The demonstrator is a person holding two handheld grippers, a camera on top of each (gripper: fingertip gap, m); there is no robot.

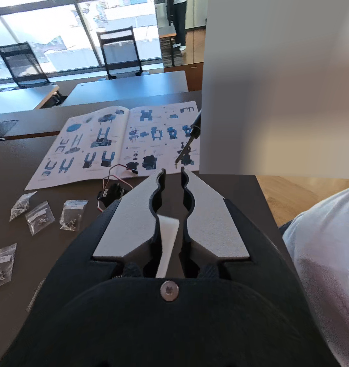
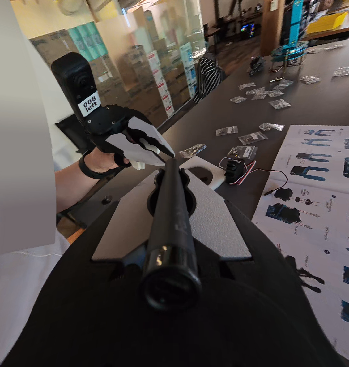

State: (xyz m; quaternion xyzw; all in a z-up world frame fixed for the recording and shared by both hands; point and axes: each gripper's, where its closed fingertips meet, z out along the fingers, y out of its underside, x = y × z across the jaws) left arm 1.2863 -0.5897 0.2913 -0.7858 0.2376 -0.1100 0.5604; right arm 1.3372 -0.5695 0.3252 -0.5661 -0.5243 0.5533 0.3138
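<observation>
My left gripper [image 1: 173, 170] is shut on a white plastic part [image 1: 167, 238] and hovers over the dark table [image 1: 20, 168]. It also shows in the right wrist view [image 2: 168, 156], held by a hand, with the white part [image 2: 149, 148] sticking out between its jaws. My right gripper [image 2: 170, 170] is shut on a black screwdriver [image 2: 169, 218] that lies along its fingers, front end close to the left gripper's tips. In the left wrist view only the screwdriver [image 1: 195, 127] shows, over the open instruction booklet [image 1: 120, 143]. A black servo with wires [image 1: 112, 193] lies by the booklet.
Several small bags of screws [image 1: 38, 216] lie left of the servo [image 2: 234, 168], and more are spread farther along the table [image 2: 259, 93]. A white piece with a hole [image 2: 209, 170] lies by the servo. A blue frame [image 2: 288, 51] stands at the far end. The table edge [image 1: 266, 208] is close on the right. About 7 cm separates my left fingertips from my right. It is some 12 cm from my left tips to the servo [image 2: 234, 168].
</observation>
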